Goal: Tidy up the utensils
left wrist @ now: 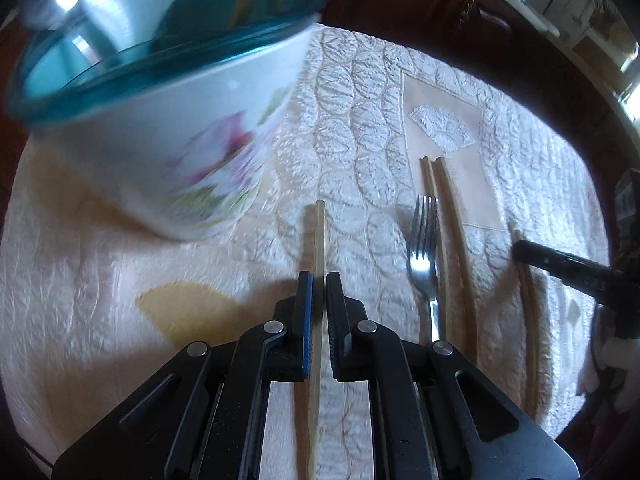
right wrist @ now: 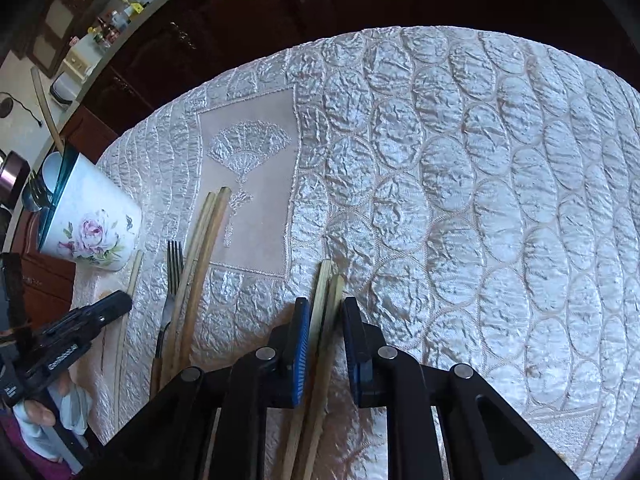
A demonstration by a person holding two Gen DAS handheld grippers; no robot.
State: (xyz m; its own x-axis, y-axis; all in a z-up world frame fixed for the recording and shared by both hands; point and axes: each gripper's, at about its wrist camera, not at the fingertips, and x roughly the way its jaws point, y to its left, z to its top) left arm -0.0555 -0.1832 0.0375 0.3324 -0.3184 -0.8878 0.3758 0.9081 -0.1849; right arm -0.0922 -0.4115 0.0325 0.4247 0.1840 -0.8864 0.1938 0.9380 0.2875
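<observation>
A white floral cup with a teal rim (left wrist: 168, 120) stands at the left and holds utensils; it also shows in the right wrist view (right wrist: 92, 224). My left gripper (left wrist: 319, 280) has its jaws narrowly apart around a single wooden chopstick (left wrist: 319, 232) lying on the cloth. A steel fork (left wrist: 424, 256) and a chopstick pair (left wrist: 444, 216) lie to its right. My right gripper (right wrist: 325, 308) straddles another chopstick pair (right wrist: 326, 284), jaws slightly apart. The fork (right wrist: 174, 276) and the first pair (right wrist: 200, 264) lie to its left.
A quilted white tablecloth (right wrist: 460, 200) covers the round table. Dark wooden cabinets (right wrist: 280, 8) stand beyond the far edge. The right gripper's finger shows at the right of the left wrist view (left wrist: 560, 264); the left gripper shows at the left of the right wrist view (right wrist: 80, 324).
</observation>
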